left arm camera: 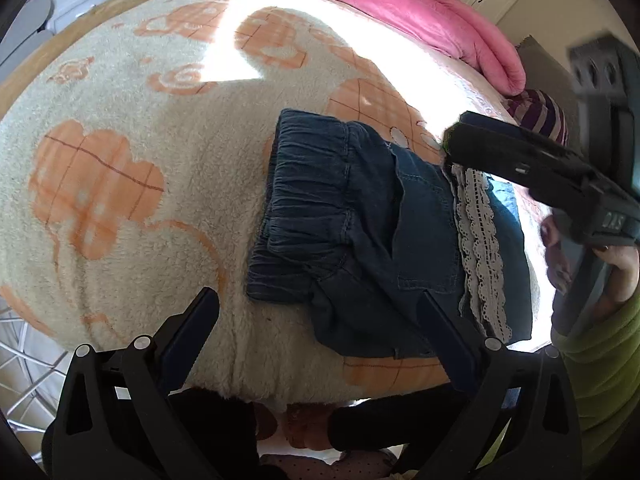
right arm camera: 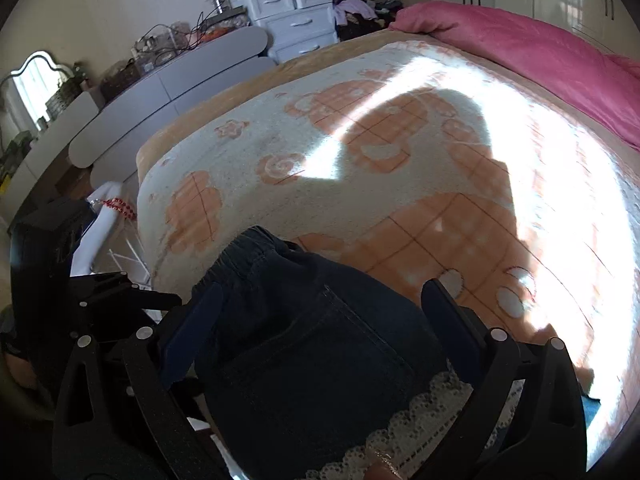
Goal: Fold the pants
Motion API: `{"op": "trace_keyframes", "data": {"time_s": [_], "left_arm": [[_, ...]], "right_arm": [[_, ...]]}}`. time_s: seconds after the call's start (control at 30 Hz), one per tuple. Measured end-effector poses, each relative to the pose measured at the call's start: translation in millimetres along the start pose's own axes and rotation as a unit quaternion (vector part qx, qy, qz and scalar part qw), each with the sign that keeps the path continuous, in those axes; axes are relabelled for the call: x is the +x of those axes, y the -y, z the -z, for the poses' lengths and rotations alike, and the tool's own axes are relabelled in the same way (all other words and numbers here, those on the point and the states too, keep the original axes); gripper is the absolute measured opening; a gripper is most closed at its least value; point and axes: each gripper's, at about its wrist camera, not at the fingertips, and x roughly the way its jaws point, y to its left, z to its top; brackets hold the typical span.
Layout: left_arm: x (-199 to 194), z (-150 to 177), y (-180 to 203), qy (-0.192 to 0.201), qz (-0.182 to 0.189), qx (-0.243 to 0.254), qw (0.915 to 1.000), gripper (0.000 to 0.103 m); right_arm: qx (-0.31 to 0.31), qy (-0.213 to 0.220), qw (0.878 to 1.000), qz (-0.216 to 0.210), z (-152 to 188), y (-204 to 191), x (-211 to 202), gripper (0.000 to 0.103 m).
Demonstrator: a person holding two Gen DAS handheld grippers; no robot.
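Observation:
Dark blue denim pants [left arm camera: 360, 216] lie folded into a compact bundle on the cream and orange blanket [left arm camera: 120, 184], elastic waistband toward the left and a white lace hem [left arm camera: 480, 248] on the right side. My left gripper [left arm camera: 320, 316] is open at the bed's near edge, with the bundle's near corner between its wide-spread fingers. My right gripper [left arm camera: 452, 148] reaches in from the right above the lace. In the right wrist view it [right arm camera: 320, 300] is open, straddling the pants [right arm camera: 312, 344] with the lace hem [right arm camera: 420, 412] just below.
A pink quilt [left arm camera: 420, 12] lies along the far side of the bed, with a striped purple garment [left arm camera: 540, 112] beside it. White drawers [right arm camera: 296, 16] and a grey dresser [right arm camera: 168, 80] stand past the bed's left side. A green sleeve [left arm camera: 600, 360] is at lower right.

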Motion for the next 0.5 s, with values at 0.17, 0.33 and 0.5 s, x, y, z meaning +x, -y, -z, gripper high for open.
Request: {"op": "trace_keyframes", "data": {"time_s": [0.17,0.33,0.5], "left_arm": [[10,-2,2,-0.010,-0.004,-0.001,0.9999,0.099],[19,-5,2,-0.016,0.001,-0.006,0.9999,0.099],[24,-7,1,-0.015,0.000,-0.008,0.9999,0.098]], "right_arm": [[-0.031,-0.048,0.998,-0.010,-12,-10,37,0.094],[-0.016,-0.093,0.995,-0.039,-18,-7,65,0.094],[-0.003,-0.109,0.991,-0.078,-16,-8,87,0.090]]}}
